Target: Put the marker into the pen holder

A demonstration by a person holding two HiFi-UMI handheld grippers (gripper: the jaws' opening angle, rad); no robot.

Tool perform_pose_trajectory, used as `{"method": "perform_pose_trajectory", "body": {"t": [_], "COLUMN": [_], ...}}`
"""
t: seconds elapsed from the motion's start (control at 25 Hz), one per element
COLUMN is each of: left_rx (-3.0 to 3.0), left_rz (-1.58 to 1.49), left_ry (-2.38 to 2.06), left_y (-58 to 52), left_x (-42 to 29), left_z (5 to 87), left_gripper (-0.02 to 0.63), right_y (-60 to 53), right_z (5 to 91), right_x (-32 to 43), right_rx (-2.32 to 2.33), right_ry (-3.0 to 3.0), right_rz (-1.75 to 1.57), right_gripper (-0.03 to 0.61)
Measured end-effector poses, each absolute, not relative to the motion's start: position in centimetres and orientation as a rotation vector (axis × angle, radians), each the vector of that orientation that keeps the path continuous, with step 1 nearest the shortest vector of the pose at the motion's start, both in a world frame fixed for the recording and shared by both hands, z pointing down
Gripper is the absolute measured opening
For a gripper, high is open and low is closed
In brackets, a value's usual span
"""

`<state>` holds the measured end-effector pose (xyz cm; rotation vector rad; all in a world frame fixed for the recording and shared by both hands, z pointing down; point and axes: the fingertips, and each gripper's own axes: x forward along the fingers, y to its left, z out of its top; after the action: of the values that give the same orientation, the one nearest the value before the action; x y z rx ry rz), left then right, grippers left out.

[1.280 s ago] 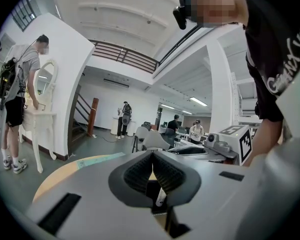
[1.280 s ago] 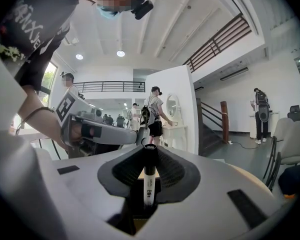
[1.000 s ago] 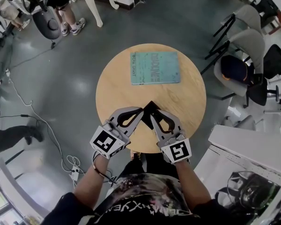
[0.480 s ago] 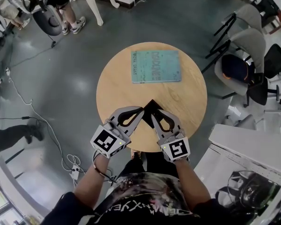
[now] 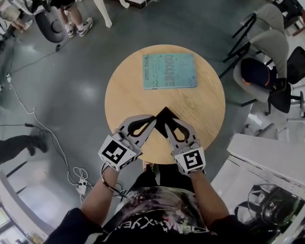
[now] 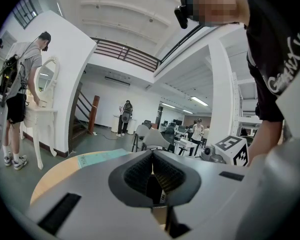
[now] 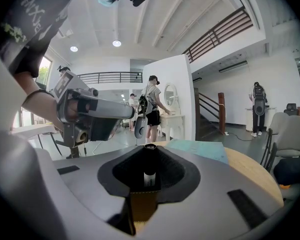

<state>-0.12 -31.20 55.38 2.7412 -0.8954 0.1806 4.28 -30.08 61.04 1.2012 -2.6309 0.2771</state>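
Observation:
A marker point(image 7: 149, 179) with a black cap and a white label stands upright between the pads of my right gripper point(image 7: 150, 154), which is shut on it. Over the near half of the round wooden table point(image 5: 127, 93), my right gripper point(image 5: 166, 122) and left gripper point(image 5: 153, 120) meet tip to tip at a black square thing point(image 5: 168, 113), probably the pen holder. The left gripper point(image 6: 152, 159) has its pads together at the tips. A dark shape with a white label shows in the gap behind them; I cannot tell what it is.
A teal book point(image 5: 169, 71) lies on the far half of the table. Office chairs point(image 5: 267, 60) stand to the right and a white desk point(image 5: 274, 156) at the lower right. A person point(image 5: 73, 9) stands at the far left; cables point(image 5: 79, 179) trail on the floor.

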Motion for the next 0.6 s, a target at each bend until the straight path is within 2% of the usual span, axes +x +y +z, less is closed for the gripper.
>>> {"method": "perform_pose_trajectory", "body": {"t": [0.6], "left_rx": [2.728], "left_rz": [0.21], "left_ry": [-0.888], "left_y": [-30.93], "left_x": [-0.04], "left_z": [56.08], "left_gripper": [0.021], "right_y": [-29.93], "right_z": [61.91], "right_x": [4.47], "right_rx": [1.195], "right_ry": [-2.606], "right_rz": [0.266], "right_gripper": [0.078]}}
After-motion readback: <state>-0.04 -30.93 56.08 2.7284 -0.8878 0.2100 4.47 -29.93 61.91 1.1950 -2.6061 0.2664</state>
